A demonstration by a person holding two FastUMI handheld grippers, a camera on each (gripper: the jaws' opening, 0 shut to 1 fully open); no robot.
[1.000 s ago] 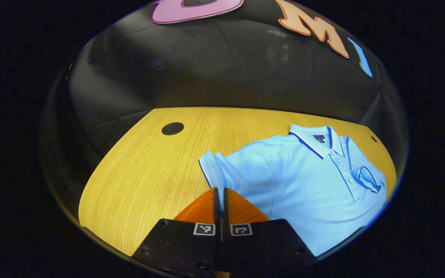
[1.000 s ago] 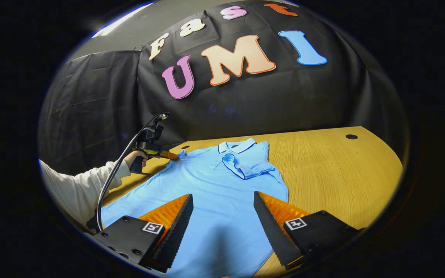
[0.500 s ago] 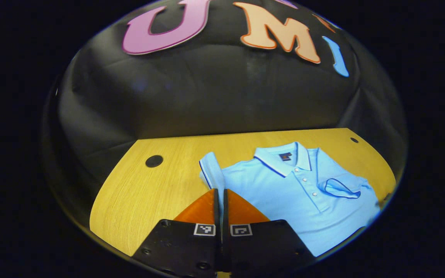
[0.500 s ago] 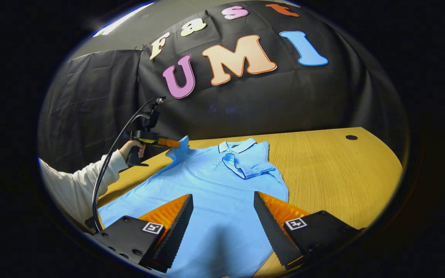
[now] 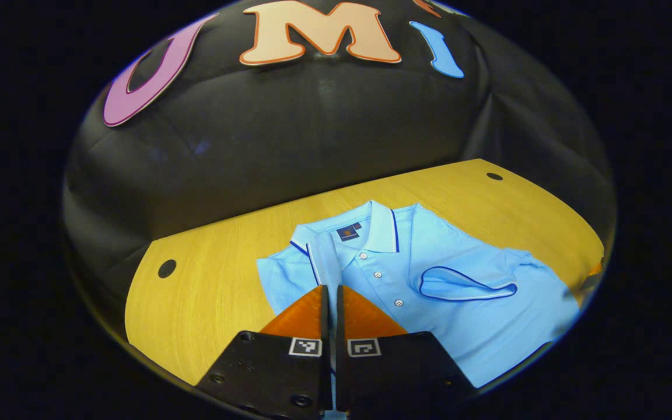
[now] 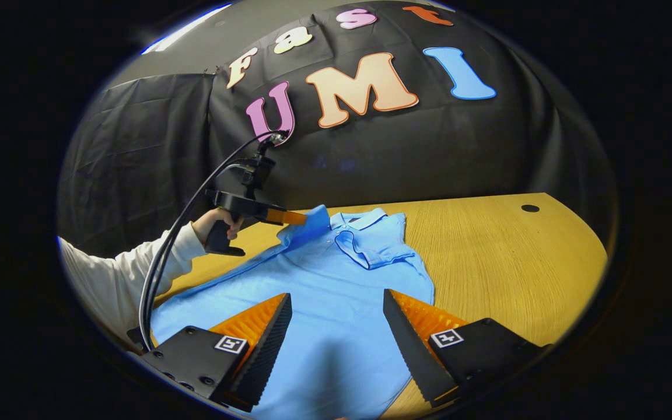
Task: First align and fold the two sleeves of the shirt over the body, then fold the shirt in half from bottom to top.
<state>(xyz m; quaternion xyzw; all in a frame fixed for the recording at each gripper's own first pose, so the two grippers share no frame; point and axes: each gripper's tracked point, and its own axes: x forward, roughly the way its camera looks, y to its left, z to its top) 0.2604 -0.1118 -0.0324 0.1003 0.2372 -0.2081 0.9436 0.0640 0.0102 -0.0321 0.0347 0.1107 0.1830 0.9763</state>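
A light blue polo shirt (image 5: 429,303) (image 6: 324,303) lies face up on the wooden table (image 5: 213,274) (image 6: 505,256). One sleeve (image 5: 464,283) (image 6: 374,254) is folded over the chest. My left gripper (image 5: 331,291) (image 6: 301,217) is shut on the other sleeve (image 5: 325,265) and holds it lifted above the collar area. My right gripper (image 6: 336,303) stands open over the shirt's lower body, with nothing between its fingers.
A hand and a white sleeve (image 6: 120,274) hold the left gripper, with a black cable (image 6: 178,233) trailing from it. The table has round dark holes (image 5: 167,268) (image 6: 529,208). Bare wood lies to the right of the shirt in the right gripper view.
My left gripper has carried the sleeve up and inward, from the shirt's outer edge to over the collar. The right gripper has stayed still and open.
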